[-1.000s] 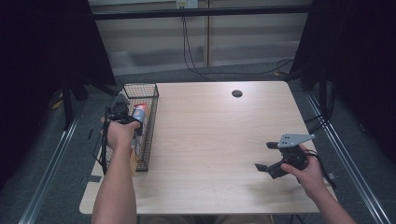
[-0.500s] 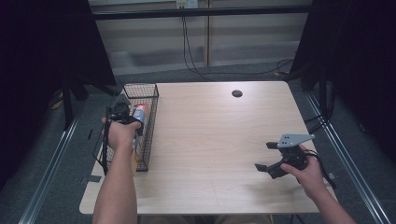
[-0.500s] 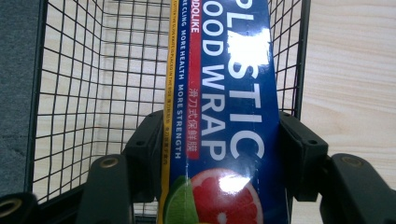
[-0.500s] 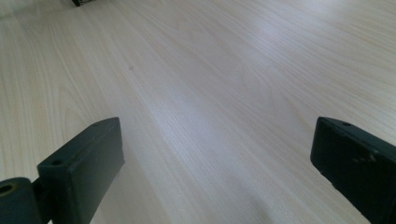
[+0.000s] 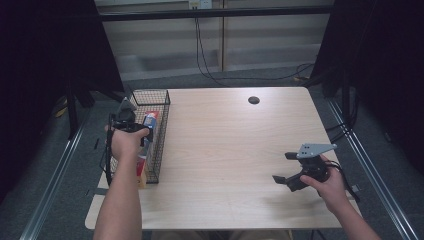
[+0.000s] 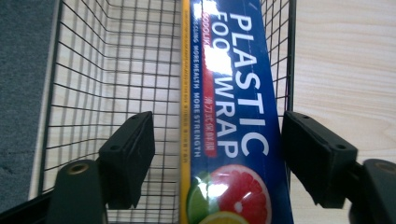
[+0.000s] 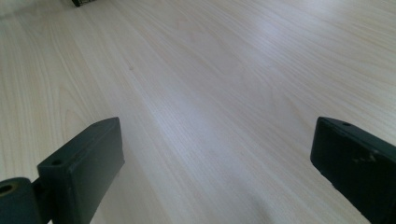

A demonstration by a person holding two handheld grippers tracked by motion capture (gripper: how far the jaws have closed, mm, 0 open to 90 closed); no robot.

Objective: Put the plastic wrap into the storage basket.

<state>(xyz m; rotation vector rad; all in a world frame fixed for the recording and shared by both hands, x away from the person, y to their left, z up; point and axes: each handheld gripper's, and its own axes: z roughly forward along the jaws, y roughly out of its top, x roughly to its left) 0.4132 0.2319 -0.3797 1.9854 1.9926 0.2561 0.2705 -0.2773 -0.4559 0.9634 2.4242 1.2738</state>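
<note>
The long blue plastic-wrap box (image 6: 233, 116) lies in the black wire basket (image 5: 156, 130) at the table's left edge. The left gripper (image 6: 217, 158) straddles it, jaws apart; close squarely on its long sides. The right gripper (image 5: 290, 170) waits open near the right edge.

Blue plastic wrap box (image 6: 233, 116), white lettering, yellow edge, citrus print; black wire basket (image 6: 116, 70); pale woodgrain counter (image 5: 225, 150).

Light wooden table (image 5: 225, 150), small dark round spot, perhaps a grommet (image 5: 254, 100), black cables (image 5: 210, 60) behind.
</note>
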